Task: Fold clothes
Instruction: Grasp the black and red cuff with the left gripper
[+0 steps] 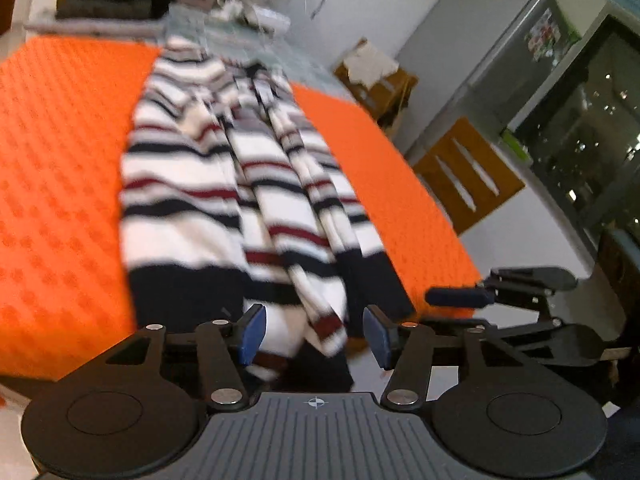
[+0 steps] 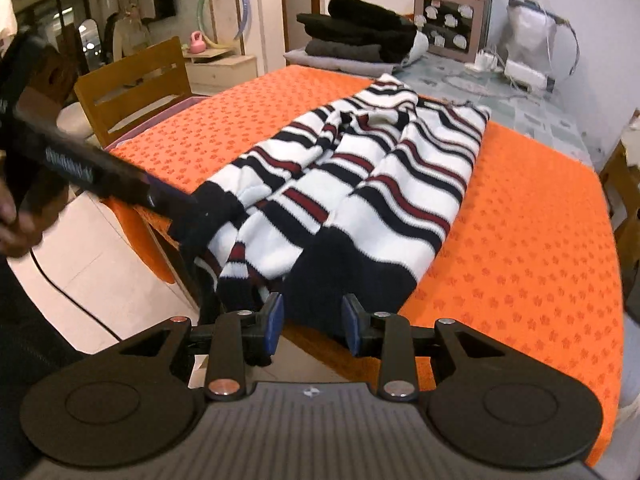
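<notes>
A white sweater with navy and dark red stripes (image 1: 208, 184) lies lengthwise on the orange mat (image 1: 60, 160), its navy hem at the near table edge and a sleeve end hanging over it. My left gripper (image 1: 315, 334) is open at that edge, with the hanging sleeve between its blue pads (image 1: 252, 334). In the right wrist view the sweater (image 2: 400, 184) has two long folds, and my right gripper (image 2: 313, 322) stands open around the navy hem (image 2: 352, 276). The left gripper (image 2: 120, 180) shows blurred at the hem's left corner. The right gripper (image 1: 460, 296) sits at the mat's near right corner.
A stack of dark folded clothes (image 2: 360, 28) sits at the table's far end beside a pink box (image 2: 452, 16) and a power strip (image 2: 524, 72). Wooden chairs (image 2: 132, 84) (image 1: 468, 176) flank the table. A hand (image 2: 12, 220) holds the left gripper. A fridge (image 1: 520, 60) stands against the wall.
</notes>
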The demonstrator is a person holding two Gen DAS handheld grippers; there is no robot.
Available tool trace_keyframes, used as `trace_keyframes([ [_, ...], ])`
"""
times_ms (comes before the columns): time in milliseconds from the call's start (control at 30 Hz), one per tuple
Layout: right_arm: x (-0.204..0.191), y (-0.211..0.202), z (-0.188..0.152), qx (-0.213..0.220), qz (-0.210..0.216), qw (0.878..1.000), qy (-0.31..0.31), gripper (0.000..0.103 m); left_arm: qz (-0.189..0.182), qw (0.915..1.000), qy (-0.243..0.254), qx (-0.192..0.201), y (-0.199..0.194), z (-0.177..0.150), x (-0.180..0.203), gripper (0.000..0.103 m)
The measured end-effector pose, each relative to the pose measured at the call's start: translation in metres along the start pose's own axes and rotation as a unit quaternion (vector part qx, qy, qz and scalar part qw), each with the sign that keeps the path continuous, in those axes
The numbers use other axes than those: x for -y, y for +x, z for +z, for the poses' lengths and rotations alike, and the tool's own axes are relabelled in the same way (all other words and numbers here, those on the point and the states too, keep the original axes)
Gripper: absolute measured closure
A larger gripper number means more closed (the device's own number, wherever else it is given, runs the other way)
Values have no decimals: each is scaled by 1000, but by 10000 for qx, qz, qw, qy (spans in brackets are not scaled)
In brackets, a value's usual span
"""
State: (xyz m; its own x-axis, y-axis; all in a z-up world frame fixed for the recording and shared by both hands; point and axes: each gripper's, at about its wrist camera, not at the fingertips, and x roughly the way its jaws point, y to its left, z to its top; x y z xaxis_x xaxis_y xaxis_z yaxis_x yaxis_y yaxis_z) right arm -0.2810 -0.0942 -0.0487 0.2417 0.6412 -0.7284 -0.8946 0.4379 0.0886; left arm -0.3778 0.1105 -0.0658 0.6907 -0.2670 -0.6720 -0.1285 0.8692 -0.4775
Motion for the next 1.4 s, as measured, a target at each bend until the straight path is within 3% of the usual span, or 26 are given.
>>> trace_keyframes([
  [100, -3, 7, -7, -82, 112, 9999, 1, 66, 27, 9997, -198, -148, 21, -8, 8, 44],
  [233, -10, 12, -13, -124, 118, 9998, -53, 66, 397, 9977, -501, -207, 42, -10, 13, 44],
  [333, -12, 11, -17, -98, 102, 9999, -43, 66, 346, 9967, -694, -244, 44, -14, 10, 44],
  [400, -11, 10, -19, -89, 74, 9999, -13, 66, 297, 9958, -821, -270, 45, -17, 8, 55],
  [433, -10, 9, -20, -84, 58, 9999, 17, 66, 272, 9953, -885, -283, 46, -18, 7, 80],
  [467, -8, 8, -21, -78, 41, 9999, 52, 66, 247, 9948, -948, -295, 46, -19, 6, 88],
  [500, -7, 7, -22, -73, 23, 9999, 87, 66, 222, 9941, -1012, -308, 47, -21, 5, 88],
  [567, -3, 3, -23, -29, 21, 9997, 230, 66, -234, 9901, -1371, -198, 40, -22, -6, 88],
  [667, 6, -2, -24, 63, 111, 9978, 647, 66, -1083, 9760, -1890, -32, 25, -23, -21, 89],
  [767, 16, -6, -27, 173, 236, 9930, 1148, 66, -1957, 9463, -2573, 102, 16, -26, -40, 89],
  [800, 18, -5, -28, 197, 260, 9914, 1269, 66, -2127, 9365, -2783, 176, 13, -29, -47, 89],
  [833, 19, -4, -28, 205, 275, 9905, 1334, 66, -2087, 9354, -2849, 173, 11, -31, -52, 89],
  [900, 19, -2, -29, 213, 301, 9890, 1433, 66, -1918, 9370, -2916, 132, 9, -37, -61, 88],
  [1067, 13, 5, -26, 217, 246, 9892, 1426, 66, -1105, 9591, -2596, -218, 3, -53, -73, 82],
  [1267, -10, 17, -12, 107, -105, 9981, 599, 65, -499, 9813, -1837, -288, -3, -50, -54, 52],
  [1400, -25, 31, -3, -5, -357, 9994, 9, 65, -308, 9876, -1485, -401, 13, -40, -40, 37],
])
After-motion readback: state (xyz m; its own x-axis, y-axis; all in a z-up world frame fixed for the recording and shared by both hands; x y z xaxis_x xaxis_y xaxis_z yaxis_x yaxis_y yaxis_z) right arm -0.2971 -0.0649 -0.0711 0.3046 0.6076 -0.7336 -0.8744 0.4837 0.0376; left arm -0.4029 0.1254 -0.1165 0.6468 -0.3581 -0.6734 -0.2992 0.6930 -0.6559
